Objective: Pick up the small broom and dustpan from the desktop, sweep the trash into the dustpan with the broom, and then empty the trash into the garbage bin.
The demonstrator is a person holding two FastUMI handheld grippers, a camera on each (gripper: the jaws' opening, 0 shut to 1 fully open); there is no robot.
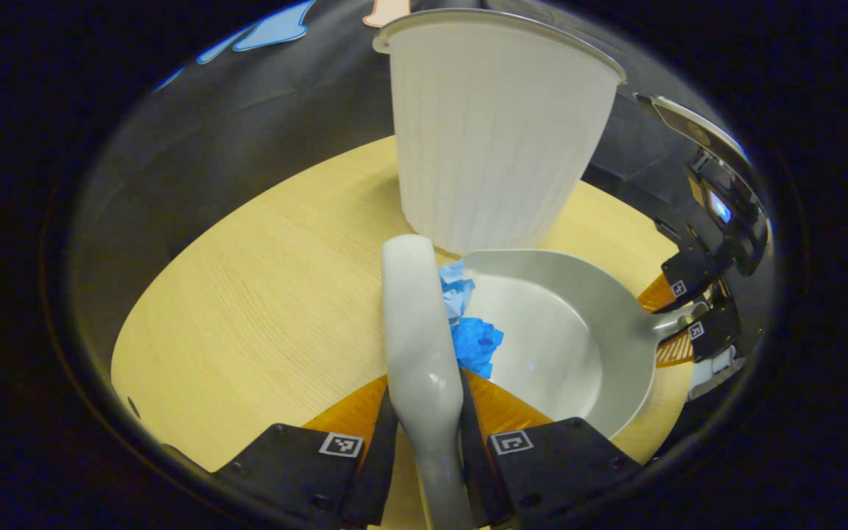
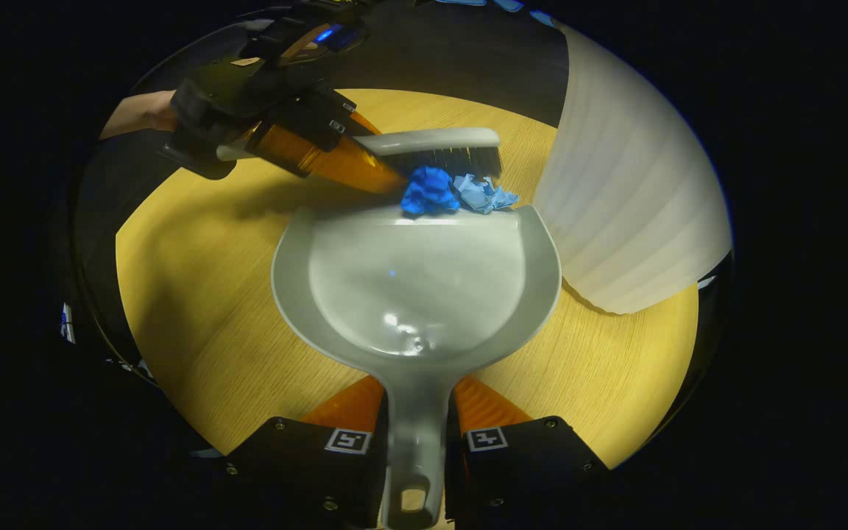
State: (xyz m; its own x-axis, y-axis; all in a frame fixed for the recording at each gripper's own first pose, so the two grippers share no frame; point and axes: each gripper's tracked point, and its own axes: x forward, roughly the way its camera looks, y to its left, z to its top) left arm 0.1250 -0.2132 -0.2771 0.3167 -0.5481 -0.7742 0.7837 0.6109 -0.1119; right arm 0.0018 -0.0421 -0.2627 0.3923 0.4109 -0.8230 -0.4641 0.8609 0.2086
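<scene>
The broom [image 1: 421, 324] is clamped by its handle between the two fingers of the left gripper [image 1: 424, 442], its head reaching forward from that gripper toward the garbage bin [image 1: 494, 140]. The dustpan [image 2: 413, 287] is clamped the same way by the right gripper [image 2: 415, 442], which grips the pan's handle with the scoop lying flat on the desktop [image 2: 203, 294] straight ahead of it. So both pickups look done.

The sweep is under way and not finished. Two bits of trash, a dark blue wad [image 2: 430, 191] and a paler blue crumple [image 2: 484, 193], sit right at the far lip of the dustpan, as seen in the right gripper view, pressed between that lip and the broom's bristles [image 2: 442, 158]. They seem to be on the edge, not yet down in the scoop, whose floor looks bare.

In the left gripper view the same trash lies just to the right of the broom head, between it and the pan's mouth.

Left to do, by my reading: push the wads fully into the pan, lift it, and tip it into the bin, which stands just beyond the pan's lip.
</scene>
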